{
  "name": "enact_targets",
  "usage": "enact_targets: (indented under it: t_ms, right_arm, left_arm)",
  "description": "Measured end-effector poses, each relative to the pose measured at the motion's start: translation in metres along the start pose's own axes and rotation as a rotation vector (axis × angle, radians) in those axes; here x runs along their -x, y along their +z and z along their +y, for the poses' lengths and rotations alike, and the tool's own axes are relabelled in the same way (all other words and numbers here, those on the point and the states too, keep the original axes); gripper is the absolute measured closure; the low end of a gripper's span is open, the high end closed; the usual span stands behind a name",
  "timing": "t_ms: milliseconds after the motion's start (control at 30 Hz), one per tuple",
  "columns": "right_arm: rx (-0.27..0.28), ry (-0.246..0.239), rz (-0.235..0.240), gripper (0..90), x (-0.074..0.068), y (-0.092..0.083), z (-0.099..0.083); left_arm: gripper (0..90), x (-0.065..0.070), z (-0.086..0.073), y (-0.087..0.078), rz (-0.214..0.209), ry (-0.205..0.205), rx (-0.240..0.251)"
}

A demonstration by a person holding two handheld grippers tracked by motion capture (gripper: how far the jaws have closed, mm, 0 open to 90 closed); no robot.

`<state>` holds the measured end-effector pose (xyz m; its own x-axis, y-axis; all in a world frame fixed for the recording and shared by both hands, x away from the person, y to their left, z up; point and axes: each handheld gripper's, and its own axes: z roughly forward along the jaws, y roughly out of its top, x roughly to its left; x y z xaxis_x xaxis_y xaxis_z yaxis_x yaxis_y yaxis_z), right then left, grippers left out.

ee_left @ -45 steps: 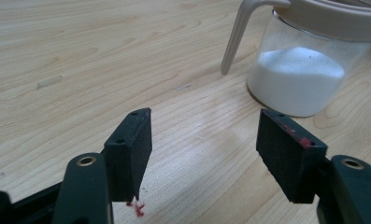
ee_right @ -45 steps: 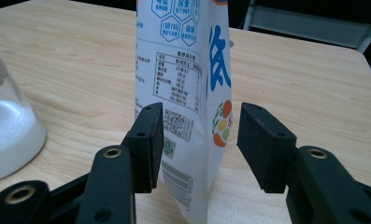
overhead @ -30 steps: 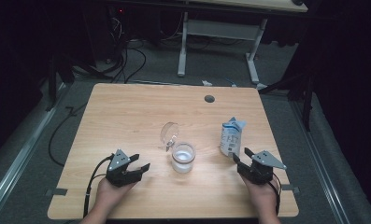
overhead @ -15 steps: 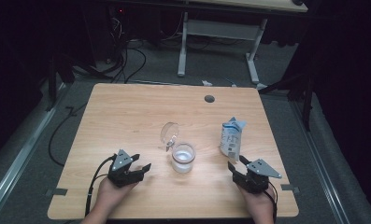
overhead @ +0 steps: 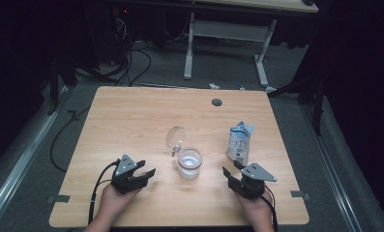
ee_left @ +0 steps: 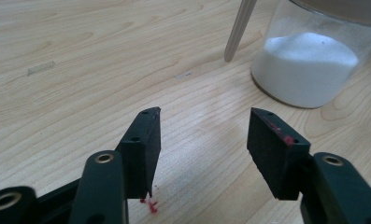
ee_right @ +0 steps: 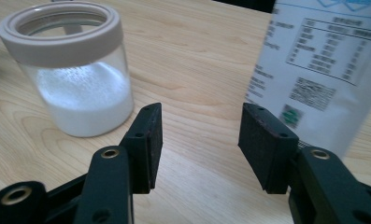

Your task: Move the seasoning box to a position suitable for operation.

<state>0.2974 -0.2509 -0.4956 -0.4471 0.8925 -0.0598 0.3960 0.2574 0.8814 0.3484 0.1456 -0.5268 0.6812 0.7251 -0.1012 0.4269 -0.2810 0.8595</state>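
right gripper (overhead: 234, 175) moved back from bag (overhead: 239, 143) | jar (overhead: 189, 163) half-full, white powder

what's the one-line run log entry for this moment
left gripper: open, closing, empty | right gripper: open, closing, empty | jar: lid open, white powder | bag: upright

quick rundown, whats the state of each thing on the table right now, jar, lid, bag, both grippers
jar: upright, lid off, part full of white powder
lid: off the jar, tilted beside it
bag: standing upright, top open, not held
left hand-held gripper: open, jaws just been closing, nothing between them
right hand-held gripper: open, jaws just been closing, nothing between them
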Motion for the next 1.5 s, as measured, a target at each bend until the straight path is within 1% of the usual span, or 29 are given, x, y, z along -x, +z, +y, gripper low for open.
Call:
enact_targets:
  t_ms: [33, 133, 233, 267, 300, 333, 433, 500, 567, 600, 667, 733, 800, 833, 867, 967, 1100, 1233, 1333, 1400, 1500]
  right_arm:
    - [0.001, 0.003, 0.003, 50.6, -0.002, 0.001, 0.001]
    - [0.005, -0.004, 0.005, 51.0, -0.006, 0.006, 0.005]
    - [0.004, 0.0, 0.009, 51.0, -0.008, 0.011, 0.01]
    - [0.003, 0.002, 0.009, 51.1, -0.009, 0.013, 0.011]
    - [0.002, 0.006, 0.014, 51.1, -0.009, 0.015, 0.013]
    - [0.005, 0.007, 0.015, 51.2, -0.01, 0.017, 0.015]
    - [0.012, 0.003, 0.007, 52.1, -0.01, 0.021, 0.017]
    - [0.018, -0.004, 0.003, 52.8, -0.012, 0.024, 0.014]
    - [-0.009, -0.038, 0.006, 53.4, -0.013, 0.027, 0.012]
    - [-0.011, -0.04, 0.004, 53.6, -0.013, 0.027, 0.012]
    - [-0.007, -0.015, 0.013, 53.6, -0.011, 0.026, 0.01]
    - [-0.006, -0.012, 0.017, 55.2, -0.011, 0.026, 0.008]
    - [-0.006, -0.005, 0.022, 56.1, -0.011, 0.027, 0.006]
    - [-0.007, -0.009, 0.021, 57.0, -0.011, 0.027, 0.005]
    - [-0.013, -0.016, 0.028, 59.1, -0.012, 0.026, 0.004]
    - [-0.013, -0.009, 0.038, 59.7, -0.012, 0.027, 0.002]
    - [-0.019, -0.015, 0.043, 59.7, -0.013, 0.027, 0.002]
    - [-0.022, -0.016, 0.046, 60.5, -0.013, 0.027, 0.001]
    - [-0.026, -0.019, 0.043, 60.5, -0.014, 0.028, 0.001]
    - [-0.026, -0.023, 0.046, 60.5, -0.015, 0.029, 0.001]
    - [-0.03, -0.028, 0.049, 62.6, -0.018, 0.03, 0.002]
  left_arm:
    - [46.1, 0.001, 0.0, 0.0, 0.005, 0.008, 0.004]
    - [45.6, 0.001, 0.0, -0.001, 0.009, 0.01, 0.013]
    - [45.7, 0.001, 0.001, -0.001, 0.006, 0.002, 0.027]
    - [45.5, 0.001, 0.001, -0.001, 0.005, -0.001, 0.024]
    - [45.6, 0.0, 0.001, -0.001, -0.002, -0.014, 0.021]
    - [46.5, -0.001, 0.001, -0.001, -0.006, -0.019, 0.013]
    - [48.4, 0.0, 0.001, -0.002, 0.021, -0.01, 0.016]
    - [50.3, 0.0, 0.002, -0.003, 0.019, -0.038, 0.025]
    - [50.8, 0.0, 0.003, -0.003, 0.016, -0.066, 0.033]
    - [50.7, 0.0, 0.003, -0.002, 0.018, -0.076, 0.034]
    - [50.9, 0.001, 0.004, -0.001, 0.021, -0.09, 0.027]
    - [53.5, 0.002, 0.004, -0.001, 0.018, -0.099, 0.03]
    - [57.4, 0.003, 0.005, 0.0, 0.019, -0.099, 0.035]
    - [57.4, 0.004, 0.007, 0.0, 0.025, -0.092, 0.039]
    - [63.7, 0.007, 0.011, 0.001, 0.031, -0.08, 0.036]
    - [67.3, 0.011, 0.02, 0.004, 0.037, -0.076, 0.035]
    - [76.2, 0.014, 0.033, 0.011, 0.05, -0.061, 0.033]
    - [84.4, 0.016, 0.043, 0.015, 0.047, -0.071, 0.052]
    - [89.4, 0.017, 0.051, 0.019, 0.052, -0.086, 0.063]
    - [89.9, 0.016, 0.057, 0.023, 0.049, -0.099, 0.072]
    - [90.0, 0.017, 0.066, 0.026, 0.046, -0.101, 0.085]
